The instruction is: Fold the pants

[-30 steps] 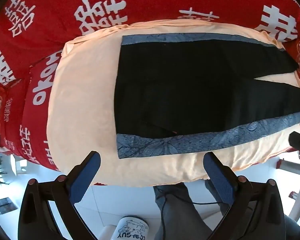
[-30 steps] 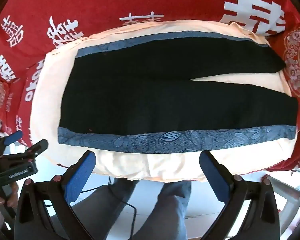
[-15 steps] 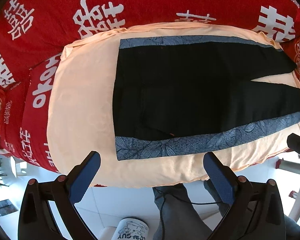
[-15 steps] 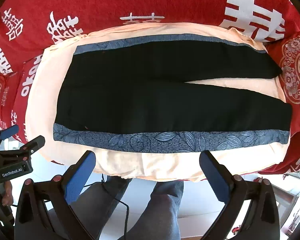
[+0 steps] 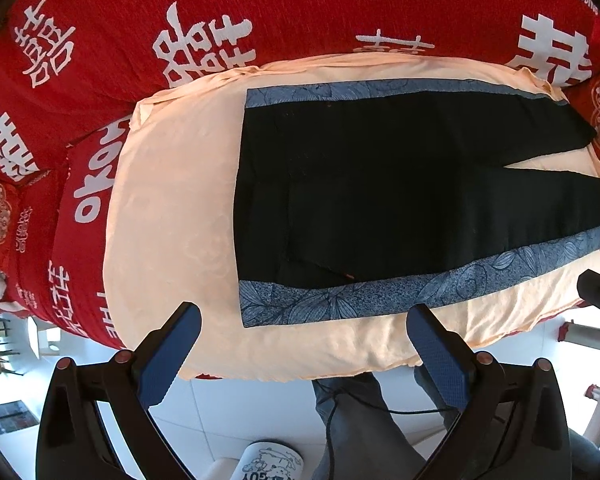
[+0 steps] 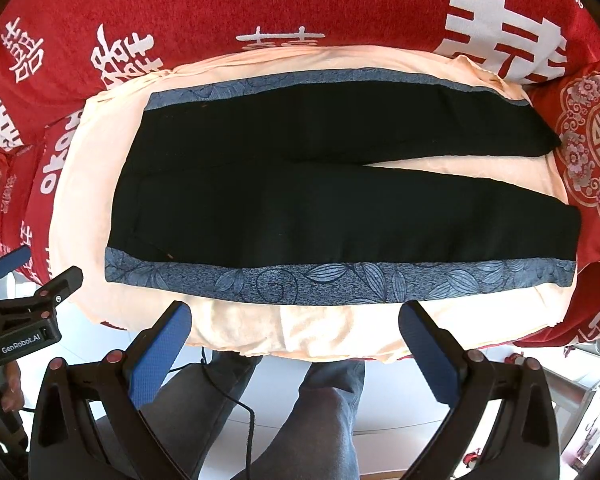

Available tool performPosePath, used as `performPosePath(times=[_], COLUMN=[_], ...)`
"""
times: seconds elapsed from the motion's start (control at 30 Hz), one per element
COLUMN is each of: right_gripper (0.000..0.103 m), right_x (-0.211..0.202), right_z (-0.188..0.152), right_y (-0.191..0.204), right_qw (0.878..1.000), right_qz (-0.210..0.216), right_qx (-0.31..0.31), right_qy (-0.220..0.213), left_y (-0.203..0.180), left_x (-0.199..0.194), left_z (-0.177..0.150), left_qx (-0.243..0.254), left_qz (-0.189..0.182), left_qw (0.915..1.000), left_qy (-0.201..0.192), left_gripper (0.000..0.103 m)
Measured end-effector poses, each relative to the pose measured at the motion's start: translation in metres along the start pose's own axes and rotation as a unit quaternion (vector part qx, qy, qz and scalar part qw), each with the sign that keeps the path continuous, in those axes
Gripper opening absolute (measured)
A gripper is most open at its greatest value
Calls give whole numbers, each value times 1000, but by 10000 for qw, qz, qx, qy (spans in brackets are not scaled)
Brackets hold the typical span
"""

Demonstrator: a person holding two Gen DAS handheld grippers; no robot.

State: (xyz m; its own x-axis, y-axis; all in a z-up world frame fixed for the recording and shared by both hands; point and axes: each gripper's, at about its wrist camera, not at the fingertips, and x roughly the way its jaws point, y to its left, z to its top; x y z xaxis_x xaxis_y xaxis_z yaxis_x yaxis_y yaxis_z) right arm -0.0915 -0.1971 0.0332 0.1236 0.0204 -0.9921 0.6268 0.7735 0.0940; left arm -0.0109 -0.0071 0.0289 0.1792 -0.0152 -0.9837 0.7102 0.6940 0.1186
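Black pants [image 6: 340, 200] lie flat on the peach cloth [image 6: 84, 200] — soft, limp, light. Left gripper [image 5: 304, 340] and right gripper [image 6: 296, 336] hover spread, empty; best pinch the 2 near-edge corners.

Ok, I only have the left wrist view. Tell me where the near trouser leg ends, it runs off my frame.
Observer: In the right wrist view the pants lie flat, and the near leg's hem reaches the right edge of the peach sheet, beside the red cushion.
Operator: Now report the right gripper. I only get a sliver of it.
Observer: The right gripper is open and empty, hanging at the sheet's near edge, short of the blue leafy band and not touching the pants.
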Motion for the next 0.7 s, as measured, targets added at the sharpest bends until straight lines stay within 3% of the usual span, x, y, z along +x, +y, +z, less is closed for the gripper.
performPosePath(times=[0.7], right_gripper=[103], right_x=[-1], right_z=[-2], right_y=[-3], right_qw=[10000], right_qz=[-22], right_qx=[47], right_qy=[-2], left_y=[-1], left_x=[-1], left_z=[-1], left_qx=[23], left_qz=[26], left_qw=[10000], left_qy=[-25], left_gripper=[103])
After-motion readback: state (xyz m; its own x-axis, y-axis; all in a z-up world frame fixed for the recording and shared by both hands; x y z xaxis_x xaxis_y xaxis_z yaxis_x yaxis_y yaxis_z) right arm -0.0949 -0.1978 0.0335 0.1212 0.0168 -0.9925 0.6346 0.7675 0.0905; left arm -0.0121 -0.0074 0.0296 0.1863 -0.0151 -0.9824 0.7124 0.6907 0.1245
